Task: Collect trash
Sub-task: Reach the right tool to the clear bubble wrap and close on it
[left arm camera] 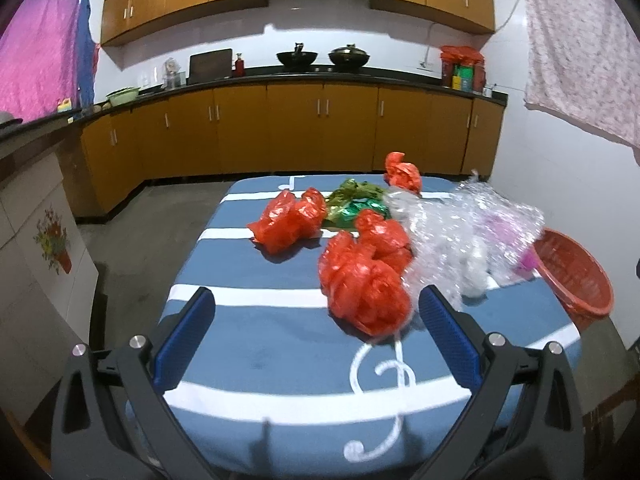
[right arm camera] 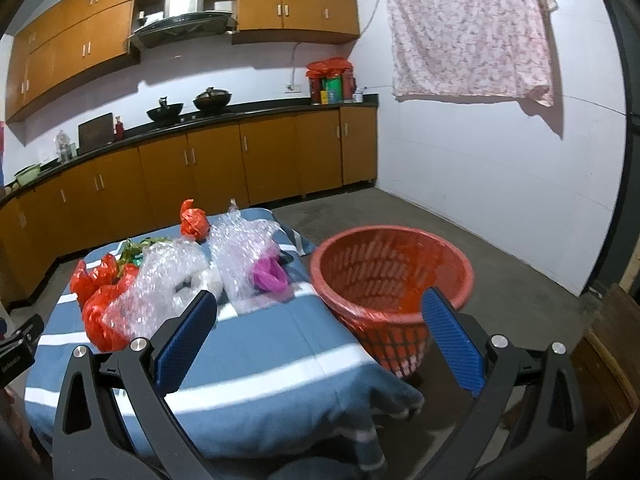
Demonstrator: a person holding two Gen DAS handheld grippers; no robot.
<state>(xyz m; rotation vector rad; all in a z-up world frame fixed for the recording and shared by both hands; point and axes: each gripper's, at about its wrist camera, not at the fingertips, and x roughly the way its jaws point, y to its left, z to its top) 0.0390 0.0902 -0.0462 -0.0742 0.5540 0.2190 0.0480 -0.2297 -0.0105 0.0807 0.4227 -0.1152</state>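
Both tools are wide open and hold nothing: the left tool [left arm camera: 316, 310] hovers just before the nearest red plastic bag [left arm camera: 366, 284], the right tool [right arm camera: 320, 312] between the bubble wrap [right arm camera: 240, 264] and the red basket [right arm camera: 394, 276]. The trash lies crumpled on the striped cloth of the table [left arm camera: 256, 320]. The thin, slippery bags may slide away, or the tool may catch the cloth and pull it. The latticed basket stands at the table's edge and may tip if it is pushed.
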